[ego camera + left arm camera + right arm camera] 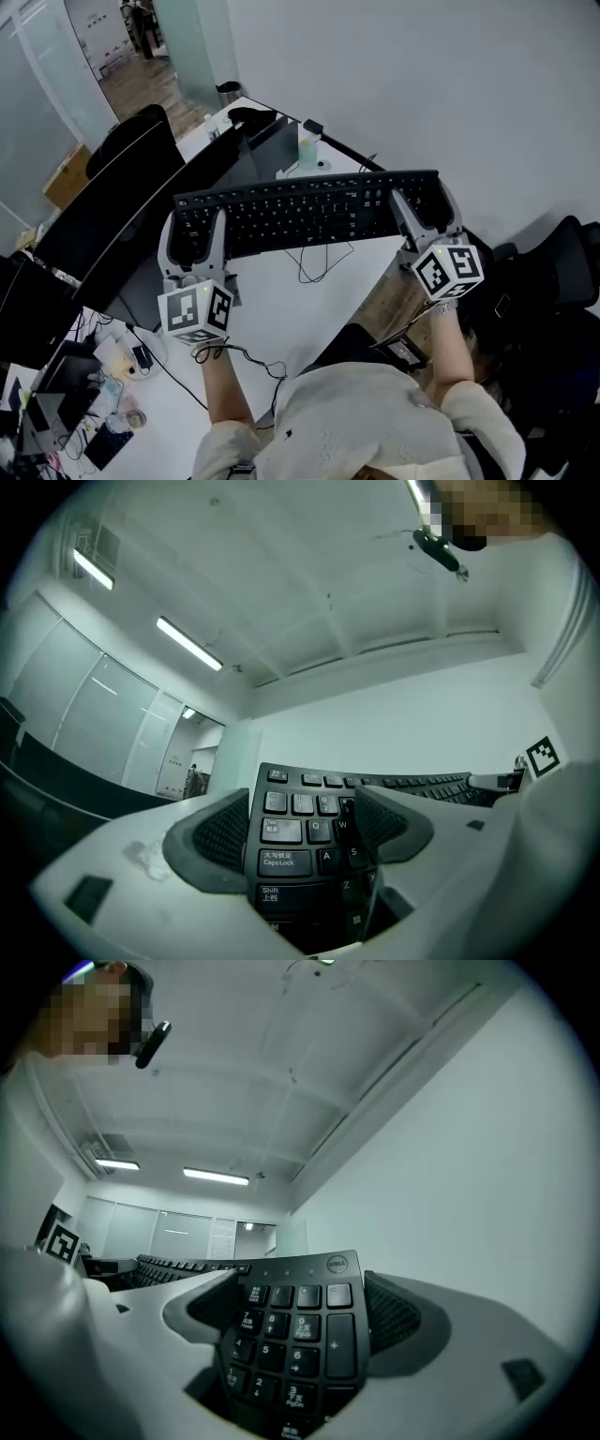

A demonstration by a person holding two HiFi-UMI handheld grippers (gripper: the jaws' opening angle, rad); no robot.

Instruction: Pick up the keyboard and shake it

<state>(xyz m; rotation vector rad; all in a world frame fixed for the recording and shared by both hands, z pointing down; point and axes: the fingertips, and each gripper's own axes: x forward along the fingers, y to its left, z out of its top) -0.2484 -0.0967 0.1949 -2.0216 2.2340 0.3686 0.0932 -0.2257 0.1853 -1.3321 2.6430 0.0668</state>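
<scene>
A black full-size keyboard (309,211) is held up off the white desk (309,309), its keys facing me. My left gripper (192,225) is shut on its left end, with the jaws closed over the Caps Lock and letter keys (281,832). My right gripper (424,206) is shut on the right end, its fingers clamping the number pad (291,1335). Both gripper views look up along the keyboard toward the ceiling. In the left gripper view, my left gripper (305,822) shows dark ribbed pads (220,832). The right gripper (300,1307) grips likewise. A thin cable (323,262) hangs from the keyboard.
Dark monitors (122,216) stand at the desk's left side. A clear bottle (307,148) is behind the keyboard. Black office chairs sit at far left (136,131) and at right (558,281). Cables and small clutter (112,394) lie at lower left.
</scene>
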